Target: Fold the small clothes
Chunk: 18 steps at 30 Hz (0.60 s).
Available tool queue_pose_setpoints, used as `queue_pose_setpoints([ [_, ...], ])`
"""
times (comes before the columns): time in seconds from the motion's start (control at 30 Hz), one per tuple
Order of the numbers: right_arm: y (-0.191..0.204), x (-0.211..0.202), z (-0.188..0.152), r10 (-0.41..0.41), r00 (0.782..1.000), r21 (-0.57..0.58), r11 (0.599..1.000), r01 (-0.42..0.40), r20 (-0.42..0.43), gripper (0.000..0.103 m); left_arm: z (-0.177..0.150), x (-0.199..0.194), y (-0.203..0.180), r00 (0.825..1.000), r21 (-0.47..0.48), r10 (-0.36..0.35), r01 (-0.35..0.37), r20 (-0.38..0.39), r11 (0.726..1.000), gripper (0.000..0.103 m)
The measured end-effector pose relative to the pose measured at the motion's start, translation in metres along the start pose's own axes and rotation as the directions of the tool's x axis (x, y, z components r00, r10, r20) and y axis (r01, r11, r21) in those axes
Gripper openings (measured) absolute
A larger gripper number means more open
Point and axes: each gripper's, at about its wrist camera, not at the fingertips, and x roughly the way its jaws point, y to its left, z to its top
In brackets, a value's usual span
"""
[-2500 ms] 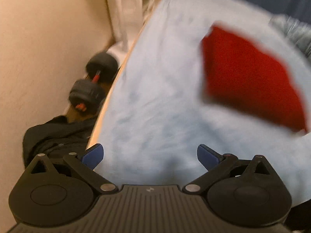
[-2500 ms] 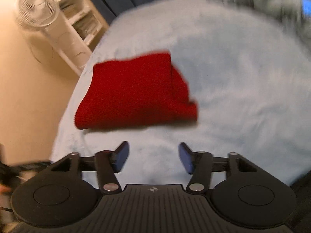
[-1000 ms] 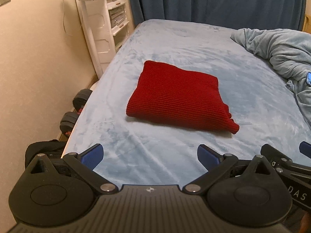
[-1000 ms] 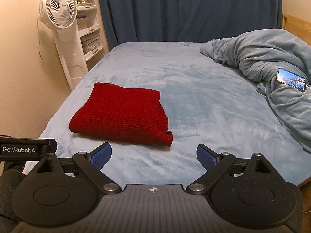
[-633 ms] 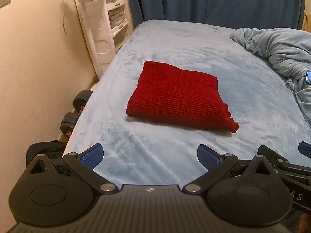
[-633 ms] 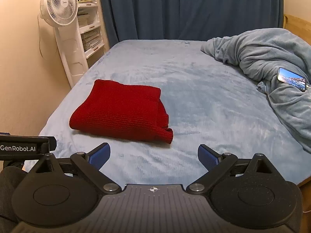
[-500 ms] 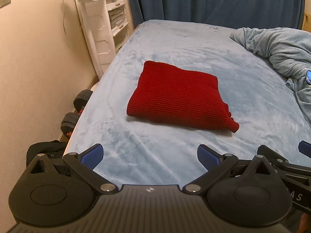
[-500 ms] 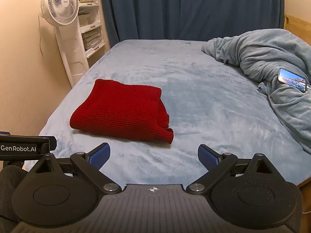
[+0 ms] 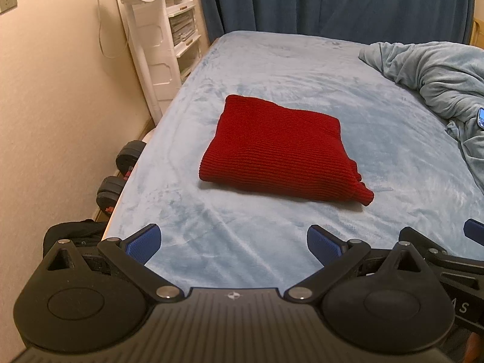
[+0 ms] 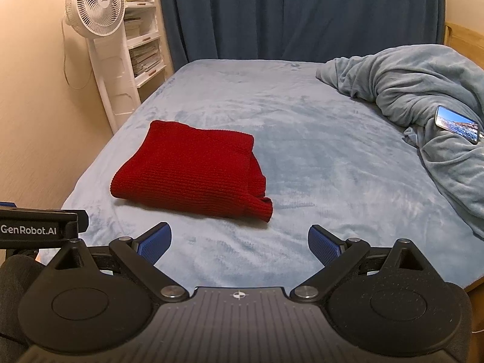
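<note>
A red knit garment (image 9: 278, 151) lies folded into a thick rectangle on the light blue bed (image 9: 272, 69); it also shows in the right wrist view (image 10: 193, 169), with a loose cuff end sticking out at its near right corner. My left gripper (image 9: 233, 243) is open and empty, held back at the bed's near edge, apart from the garment. My right gripper (image 10: 239, 243) is open and empty too, beside the left one at the near edge.
A crumpled blue-grey blanket (image 10: 423, 96) lies on the bed's right side with a phone (image 10: 456, 124) on it. A white fan (image 10: 96, 9) and shelf unit (image 10: 142, 39) stand at the left wall. Dumbbells (image 9: 121, 175) and a black bag (image 9: 75, 233) lie on the floor at left.
Both grippers pulled back from the garment and rose to a steady, level view. The right gripper's jaws opened wider. In the last second almost nothing moved.
</note>
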Motion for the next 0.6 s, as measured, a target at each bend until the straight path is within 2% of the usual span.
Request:
queue_pose_setpoints([
  [0.6, 0.0014, 0.0030, 0.0009, 0.003, 1.000, -0.018, 1.000, -0.003, -0.013, 0.097, -0.0006, 0.0005, 0.0032, 1.000, 0.007, 0.004, -0.004, -0.003, 1.000, 0.103],
])
